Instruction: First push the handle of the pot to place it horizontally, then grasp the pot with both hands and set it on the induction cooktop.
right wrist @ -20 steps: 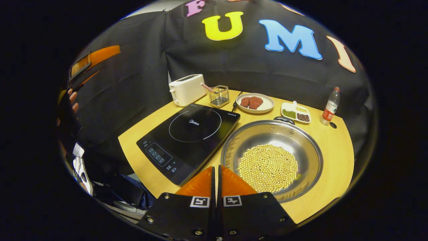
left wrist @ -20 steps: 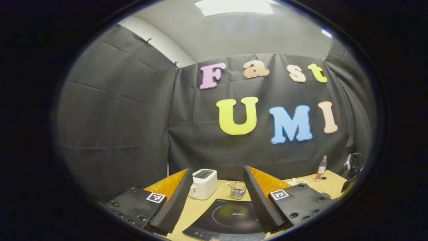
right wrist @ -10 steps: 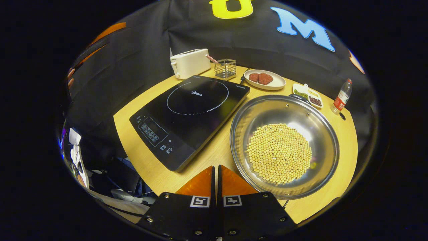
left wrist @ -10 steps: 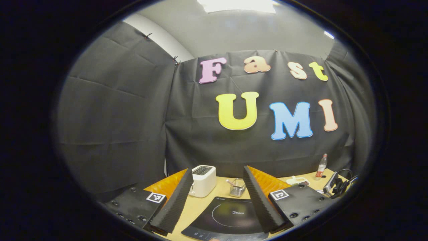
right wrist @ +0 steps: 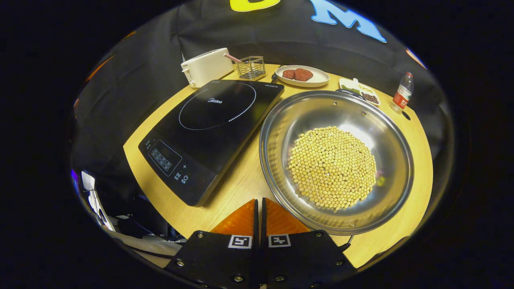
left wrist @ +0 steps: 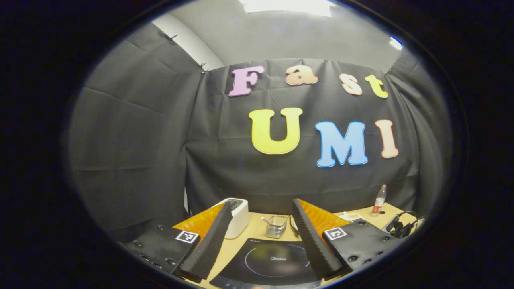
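Pot sits just beyond closed right gripper; left gripper spread.

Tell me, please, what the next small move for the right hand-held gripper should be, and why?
Probably ease the right hand-held gripper, fingers together, down to the near handle of the pot and nudge it sideways. The pot sits on the table beside the induction cooktop, not yet on it.
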